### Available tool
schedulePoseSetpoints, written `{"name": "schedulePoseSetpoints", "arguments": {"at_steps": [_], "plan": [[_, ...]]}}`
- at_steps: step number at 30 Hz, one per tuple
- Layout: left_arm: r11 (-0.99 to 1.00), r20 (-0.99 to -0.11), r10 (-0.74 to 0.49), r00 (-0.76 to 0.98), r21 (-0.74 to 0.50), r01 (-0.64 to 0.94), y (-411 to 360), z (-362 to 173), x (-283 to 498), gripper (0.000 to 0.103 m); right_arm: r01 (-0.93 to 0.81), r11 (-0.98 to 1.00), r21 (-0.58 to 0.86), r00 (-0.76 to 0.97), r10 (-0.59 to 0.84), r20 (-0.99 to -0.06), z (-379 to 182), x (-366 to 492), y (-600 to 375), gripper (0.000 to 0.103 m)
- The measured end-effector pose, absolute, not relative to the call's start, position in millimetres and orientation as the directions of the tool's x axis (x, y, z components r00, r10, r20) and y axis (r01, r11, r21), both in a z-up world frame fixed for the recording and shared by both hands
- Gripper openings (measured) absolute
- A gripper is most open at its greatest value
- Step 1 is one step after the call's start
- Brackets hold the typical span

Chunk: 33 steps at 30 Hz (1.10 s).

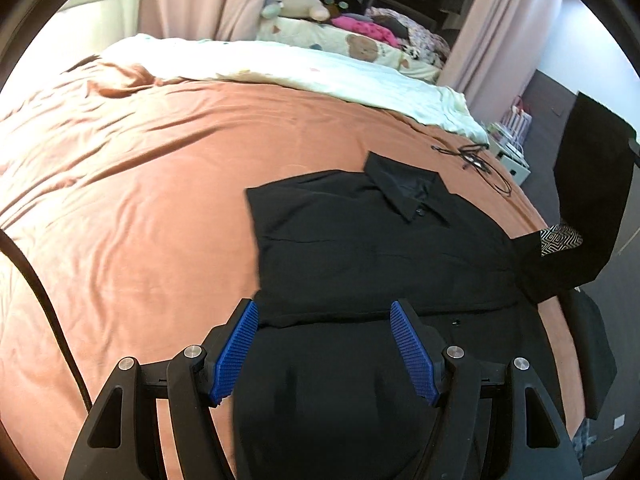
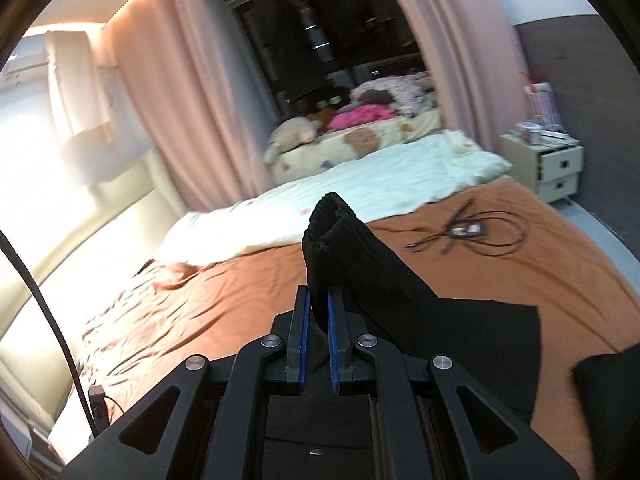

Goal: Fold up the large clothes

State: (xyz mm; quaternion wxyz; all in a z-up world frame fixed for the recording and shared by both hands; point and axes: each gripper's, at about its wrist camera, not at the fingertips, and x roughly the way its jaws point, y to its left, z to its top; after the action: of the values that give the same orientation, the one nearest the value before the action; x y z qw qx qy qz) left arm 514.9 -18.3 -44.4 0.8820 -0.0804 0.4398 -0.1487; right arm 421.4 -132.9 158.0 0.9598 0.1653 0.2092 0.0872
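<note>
Black collared shirt spread on the orange bedsheet, collar toward the far side, left half already turned in to a straight edge, lower body running under the near camera. Right sleeve lifted clear of the bed, gathered cuff uppermost, pinched between the blue pads of the right gripper, which is clamped tight on the cloth; in the left wrist view the same sleeve hangs as a dark band at the right, off the bed's edge. Left gripper hovering low over the shirt's hem region, jaws spread wide, nothing between them. Probably thin woven fabric: light, limp, no stiffness of its own, likely to sag and slide on itself, so best taken at seams, cuff, or hem corners where layers bunch and give the pads something to bite. Sleeve likely due to be laid across the body next, with the free jaws well placed to pin or take the lower hem. Farther off, a tangle of black cable lying on the sheet beyond the collar, apart from the shirt; a pale quilt along the far side of the bed; pink curtains and a white nightstand behind.
</note>
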Motion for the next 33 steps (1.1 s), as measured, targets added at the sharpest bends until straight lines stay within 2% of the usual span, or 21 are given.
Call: {"name": "schedulePoseSetpoints", "arguments": {"at_steps": [10, 18, 21, 23, 29, 33], "plan": [[0.965, -0.778, -0.259, 0.573, -0.237, 0.114, 49, -55, 507, 0.070, -0.196, 0.898, 0.394, 0.815, 0.373, -0.444, 112, 513, -78, 0.005], [0.980, -0.798, -0.189, 0.572, -0.194, 0.053, 84, -61, 505, 0.070, -0.143, 0.881, 0.450, 0.654, 0.426, -0.626, 51, 564, -78, 0.010], [0.979, -0.802, -0.193, 0.566, -0.200, 0.050, 84, -64, 507, 0.070, -0.166, 0.867, 0.469, 0.618, 0.462, -0.635, 45, 566, -95, 0.024], [0.976, -0.803, -0.205, 0.560, -0.208, 0.060, 76, -67, 511, 0.070, -0.179, 0.854, 0.488, 0.626, 0.481, -0.613, 47, 561, -116, 0.084], [0.969, -0.805, -0.243, 0.541, -0.222, 0.105, 45, -72, 520, 0.070, -0.169, 0.865, 0.473, 0.618, 0.467, -0.633, 35, 530, -179, 0.086], [0.962, -0.806, -0.274, 0.525, -0.232, 0.146, 17, -78, 529, 0.070, -0.113, 0.922, 0.370, 0.643, 0.352, -0.681, 24, 502, -227, 0.086]]}}
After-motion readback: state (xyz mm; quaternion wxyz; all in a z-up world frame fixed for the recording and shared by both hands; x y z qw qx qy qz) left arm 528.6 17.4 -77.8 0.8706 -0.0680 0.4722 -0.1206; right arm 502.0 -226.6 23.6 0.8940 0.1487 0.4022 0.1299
